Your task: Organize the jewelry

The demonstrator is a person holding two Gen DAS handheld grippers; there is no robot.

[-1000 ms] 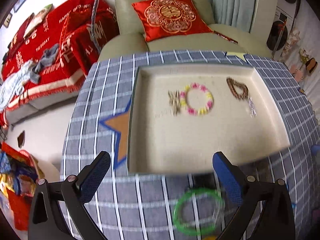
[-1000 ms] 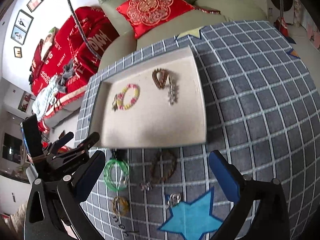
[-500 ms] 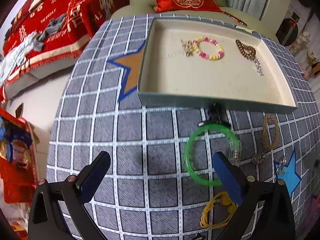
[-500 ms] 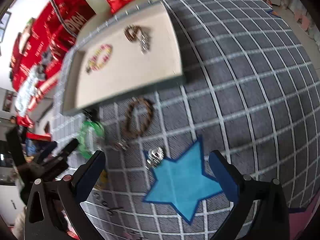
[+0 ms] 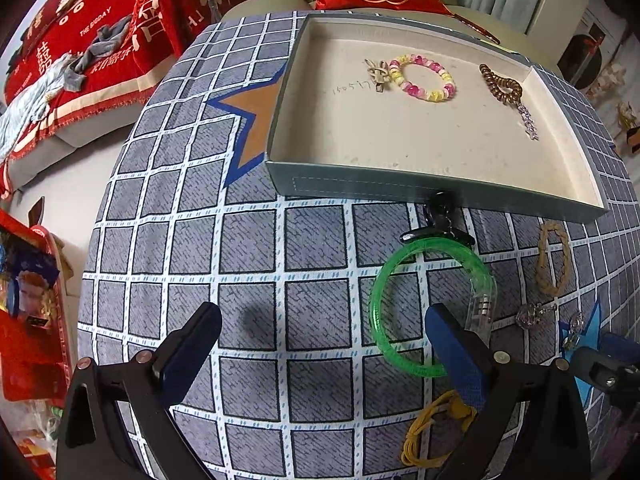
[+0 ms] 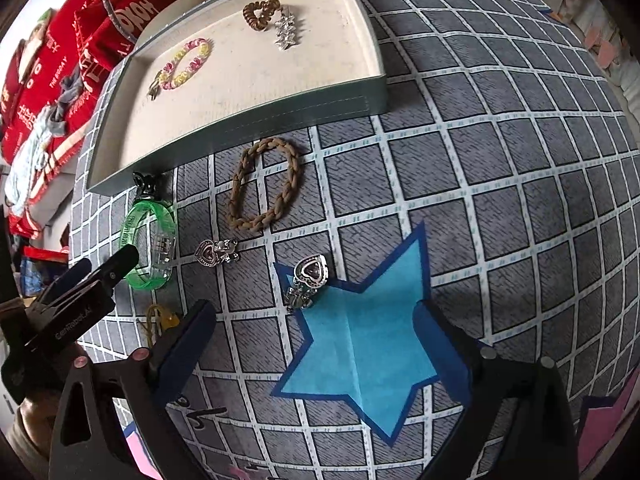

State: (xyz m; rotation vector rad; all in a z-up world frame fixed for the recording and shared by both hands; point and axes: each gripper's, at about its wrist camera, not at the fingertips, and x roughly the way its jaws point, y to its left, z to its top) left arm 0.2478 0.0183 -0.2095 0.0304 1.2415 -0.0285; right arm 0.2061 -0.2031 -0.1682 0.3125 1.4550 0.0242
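The left tool is open and holds nothing. Its right finger sits over the green bangle on the checked surface.

The right tool is wide open too, but its jaws have just been closing a little, with nothing held between them. A heart ring lies just past it at 12 o'clock, at the edge of the blue star. The braided band lies farther up, near the tray. The bead bracelet is in the tray.

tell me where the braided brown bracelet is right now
The braided brown bracelet lies flat on the checked cloth just in front of the tray, right of the green bangle in the right wrist view.
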